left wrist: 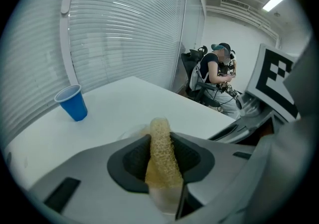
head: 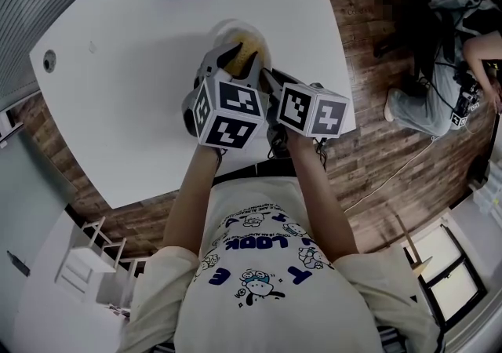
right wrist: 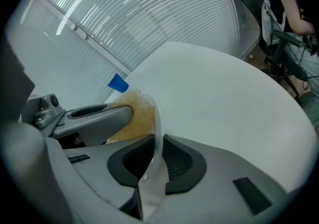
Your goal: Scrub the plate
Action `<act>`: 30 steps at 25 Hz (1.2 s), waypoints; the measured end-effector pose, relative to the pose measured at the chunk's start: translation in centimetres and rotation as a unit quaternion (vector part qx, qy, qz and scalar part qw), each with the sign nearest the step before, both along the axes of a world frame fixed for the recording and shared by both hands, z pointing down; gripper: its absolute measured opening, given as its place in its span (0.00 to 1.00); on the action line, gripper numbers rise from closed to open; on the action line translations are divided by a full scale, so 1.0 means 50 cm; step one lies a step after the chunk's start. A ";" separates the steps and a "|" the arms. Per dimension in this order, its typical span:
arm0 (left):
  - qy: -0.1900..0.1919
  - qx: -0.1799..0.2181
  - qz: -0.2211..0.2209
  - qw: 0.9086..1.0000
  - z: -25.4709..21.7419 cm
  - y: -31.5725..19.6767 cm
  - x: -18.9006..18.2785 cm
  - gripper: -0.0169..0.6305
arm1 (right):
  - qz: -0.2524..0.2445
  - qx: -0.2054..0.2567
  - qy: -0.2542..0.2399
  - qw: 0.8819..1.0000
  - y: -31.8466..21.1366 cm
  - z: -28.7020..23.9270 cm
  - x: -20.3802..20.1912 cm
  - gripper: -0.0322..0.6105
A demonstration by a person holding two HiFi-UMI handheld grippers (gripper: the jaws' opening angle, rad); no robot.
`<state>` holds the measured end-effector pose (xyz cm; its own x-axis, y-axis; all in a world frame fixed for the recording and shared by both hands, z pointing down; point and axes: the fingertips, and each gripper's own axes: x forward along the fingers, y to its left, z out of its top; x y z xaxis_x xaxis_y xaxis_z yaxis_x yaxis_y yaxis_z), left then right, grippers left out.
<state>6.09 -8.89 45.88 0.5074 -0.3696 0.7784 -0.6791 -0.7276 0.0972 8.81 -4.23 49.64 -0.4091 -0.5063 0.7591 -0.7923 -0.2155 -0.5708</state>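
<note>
left gripper (left wrist: 160, 139) pinching sponge (left wrist: 162, 164) | right gripper (right wrist: 157, 143) pinching plate (right wrist: 159, 113) rim | sponge on plate face

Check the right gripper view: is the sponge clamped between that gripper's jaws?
No, the right gripper is shut on the rim of the white plate, and the yellow sponge sits to the left of the plate.
</note>
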 end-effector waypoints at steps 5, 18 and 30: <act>-0.001 0.008 -0.015 1.000 -0.003 -0.028 -0.012 0.23 | 0.004 0.000 0.001 1.000 0.001 -0.001 0.000 0.12; -0.007 0.004 -0.019 1.000 -0.009 -0.030 -0.043 0.23 | 0.025 0.003 0.007 1.000 0.003 0.000 0.007 0.12; -0.005 -0.002 -0.025 1.000 -0.007 -0.006 -0.072 0.23 | 0.033 0.005 0.010 0.999 0.004 0.003 0.005 0.12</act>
